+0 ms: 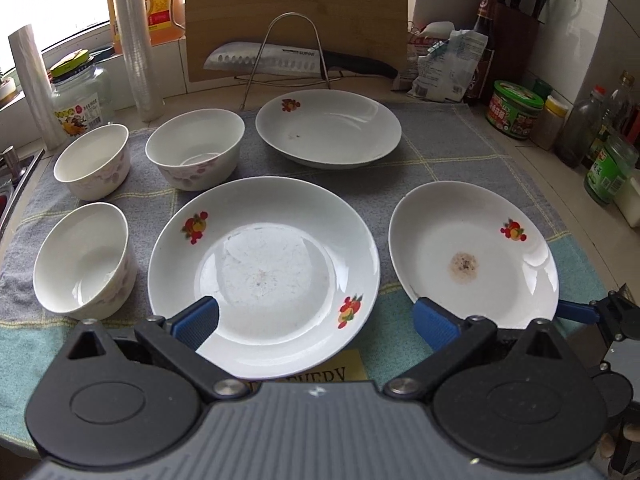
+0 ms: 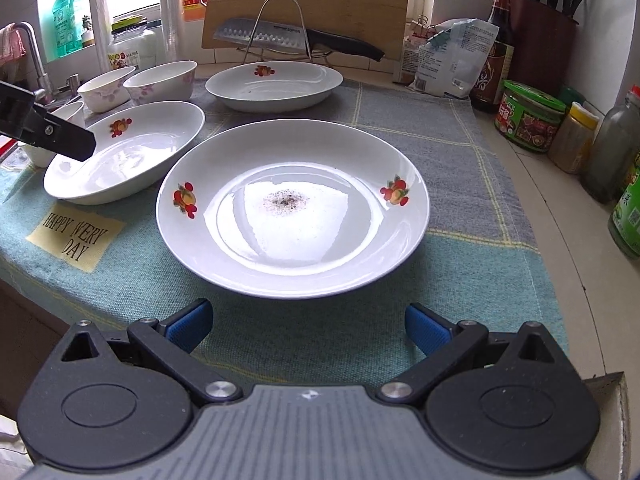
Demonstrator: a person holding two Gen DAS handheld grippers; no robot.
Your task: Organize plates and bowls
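Observation:
Three white plates with fruit prints lie on a cloth: a near centre plate [image 1: 264, 268], a stained plate [image 1: 472, 256] to its right, and a far plate [image 1: 328, 128]. Three white bowls stand at the left: one near [image 1: 84, 260], one far left [image 1: 92, 160], one behind the centre plate [image 1: 196, 148]. My left gripper [image 1: 316, 320] is open and empty over the centre plate's near rim. My right gripper [image 2: 308, 326] is open and empty, just short of the stained plate [image 2: 292, 208]. The right gripper also shows at the left wrist view's right edge [image 1: 592, 312].
A knife [image 1: 288, 60] rests on a wire rack in front of an upright cutting board [image 1: 296, 8]. Jars and bottles [image 1: 516, 108] line the right side. A glass jar [image 1: 80, 96] and a film roll stand far left. A sink edge [image 1: 12, 176] is at the left.

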